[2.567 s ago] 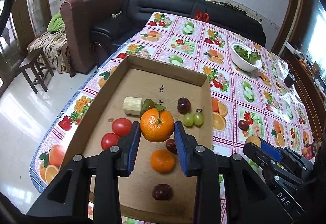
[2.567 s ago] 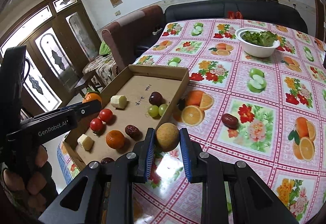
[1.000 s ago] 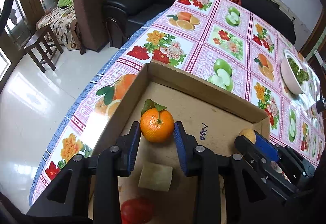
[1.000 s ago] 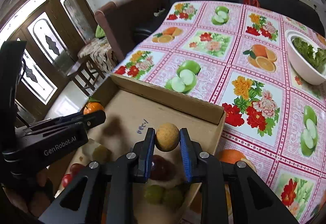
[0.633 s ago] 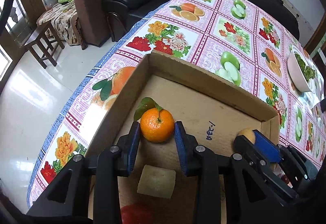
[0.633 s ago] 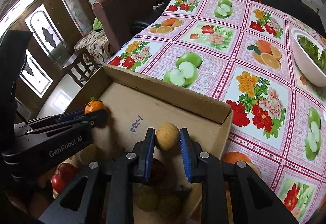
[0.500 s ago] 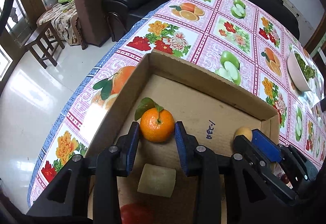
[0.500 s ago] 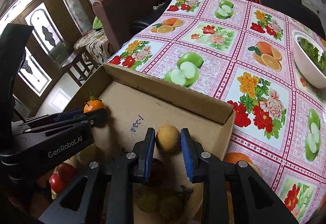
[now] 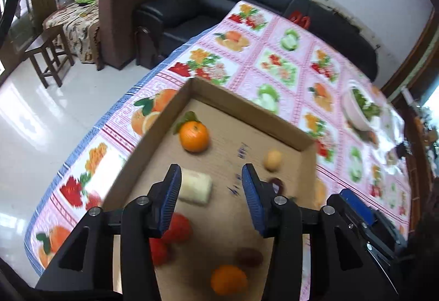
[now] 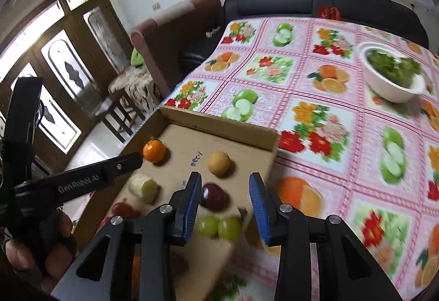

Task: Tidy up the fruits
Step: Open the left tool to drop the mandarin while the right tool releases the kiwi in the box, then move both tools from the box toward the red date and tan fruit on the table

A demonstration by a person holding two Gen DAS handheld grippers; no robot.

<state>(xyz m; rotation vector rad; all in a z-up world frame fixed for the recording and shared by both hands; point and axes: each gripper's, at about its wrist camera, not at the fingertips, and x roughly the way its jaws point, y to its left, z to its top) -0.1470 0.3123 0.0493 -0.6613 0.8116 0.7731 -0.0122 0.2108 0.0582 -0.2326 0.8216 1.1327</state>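
Note:
A shallow cardboard tray (image 9: 247,111) lies on the fruit-print tablecloth. The leafy orange (image 9: 194,135) rests free near its far left corner, and a tan round fruit (image 9: 272,160) near its far right corner. My left gripper (image 9: 211,177) hovers behind the orange, its jaws opening with nothing between them. In the right wrist view the tan fruit (image 10: 219,163) lies just ahead of my right gripper (image 10: 225,183), whose jaws are opening and clear of it. A dark plum (image 10: 214,196) and green grapes (image 10: 219,227) lie on the tray (image 10: 219,122) below those fingers.
A pale banana piece (image 9: 196,186), red tomatoes (image 9: 178,228), a dark date (image 9: 249,257) and a small orange (image 9: 229,280) also lie in the tray. A white bowl of greens (image 10: 392,73) stands at the far right. A sofa, an armchair and a stool stand beyond the table.
Both grippers let go of their fruits at the tray's far end, opened their jaws and pulled back and up. The orange and the tan fruit stay on the cardboard.

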